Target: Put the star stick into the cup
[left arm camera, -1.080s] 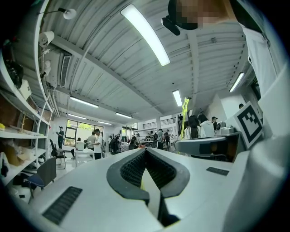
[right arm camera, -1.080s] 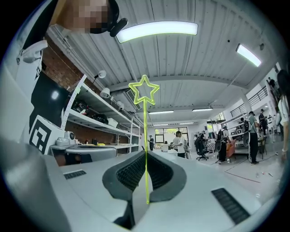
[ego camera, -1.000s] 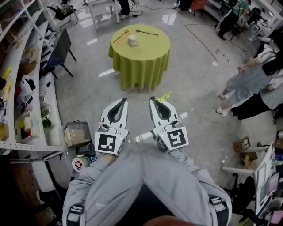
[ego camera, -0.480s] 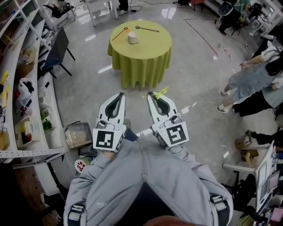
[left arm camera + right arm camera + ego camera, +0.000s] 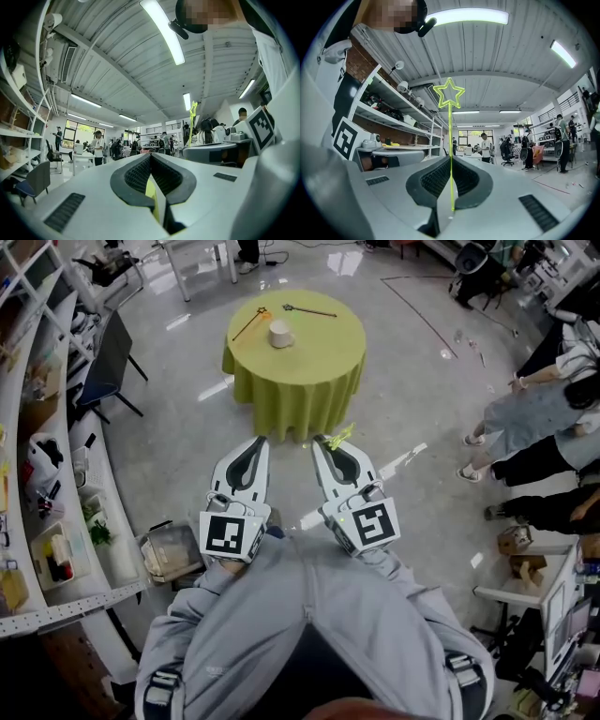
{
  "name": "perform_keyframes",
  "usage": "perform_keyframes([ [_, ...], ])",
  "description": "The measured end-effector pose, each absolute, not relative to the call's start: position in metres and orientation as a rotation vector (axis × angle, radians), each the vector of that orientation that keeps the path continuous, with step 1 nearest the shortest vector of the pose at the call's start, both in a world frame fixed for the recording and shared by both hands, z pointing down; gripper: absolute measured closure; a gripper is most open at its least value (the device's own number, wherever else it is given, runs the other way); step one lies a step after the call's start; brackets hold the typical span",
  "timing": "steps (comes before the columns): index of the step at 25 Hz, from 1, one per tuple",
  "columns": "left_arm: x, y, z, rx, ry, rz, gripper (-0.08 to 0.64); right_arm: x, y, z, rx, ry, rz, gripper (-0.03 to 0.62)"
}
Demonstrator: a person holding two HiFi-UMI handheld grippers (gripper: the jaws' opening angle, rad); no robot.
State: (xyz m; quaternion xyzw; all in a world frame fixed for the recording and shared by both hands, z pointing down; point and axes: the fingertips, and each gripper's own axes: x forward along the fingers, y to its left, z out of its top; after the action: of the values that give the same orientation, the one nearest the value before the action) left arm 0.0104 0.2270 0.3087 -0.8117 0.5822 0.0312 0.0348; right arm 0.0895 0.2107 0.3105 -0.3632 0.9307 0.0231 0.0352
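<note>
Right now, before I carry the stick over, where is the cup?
The cup stands on the round green table at the head view's top centre, a stick lying just left of it, well ahead of the right gripper.

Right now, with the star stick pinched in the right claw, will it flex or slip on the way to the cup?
The star stick looks thin yet stands straight above the right claw, so probably light and fairly stiff, though whippy on quick moves. Gripped low with its star up top, it may pivot.
</note>
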Motion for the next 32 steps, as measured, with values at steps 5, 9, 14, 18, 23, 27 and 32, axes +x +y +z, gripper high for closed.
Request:
perform_keyframes([
  [5, -0.009, 0.184, 0.311, -2.543, 1.744, 0.085, 0.543, 0.067, 0.171, 0.313, -1.159, 2.846, 0.056, 0.555],
  [9, -0.024, 0.16, 0.317, -2.591, 1.714, 0.081, 0.543, 0.05, 0.147, 0.32, -1.208, 2.846, 0.024, 0.555],
  [14, -0.038, 0.135, 0.323, -2.642, 1.681, 0.086, 0.543, 0.035, 0.123, 0.322, -1.257, 2.836, 0.022, 0.555],
  [18, -0.052, 0.122, 0.327, -2.666, 1.649, 0.079, 0.543, 0.023, 0.111, 0.326, -1.303, 2.82, 0.017, 0.555],
  [23, -0.065, 0.112, 0.337, -2.704, 1.631, 0.078, 0.543, 0.012, 0.1, 0.33, -1.341, 2.809, 0.021, 0.555],
  [27, -0.075, 0.106, 0.341, -2.721, 1.633, 0.053, 0.543, 0.004, 0.095, 0.331, -1.355, 2.81, 0.022, 0.555],
  [32, -0.081, 0.099, 0.341, -2.731, 1.615, 0.118, 0.543, -0.003, 0.089, 0.333, -1.371, 2.808, 0.009, 0.555],
])
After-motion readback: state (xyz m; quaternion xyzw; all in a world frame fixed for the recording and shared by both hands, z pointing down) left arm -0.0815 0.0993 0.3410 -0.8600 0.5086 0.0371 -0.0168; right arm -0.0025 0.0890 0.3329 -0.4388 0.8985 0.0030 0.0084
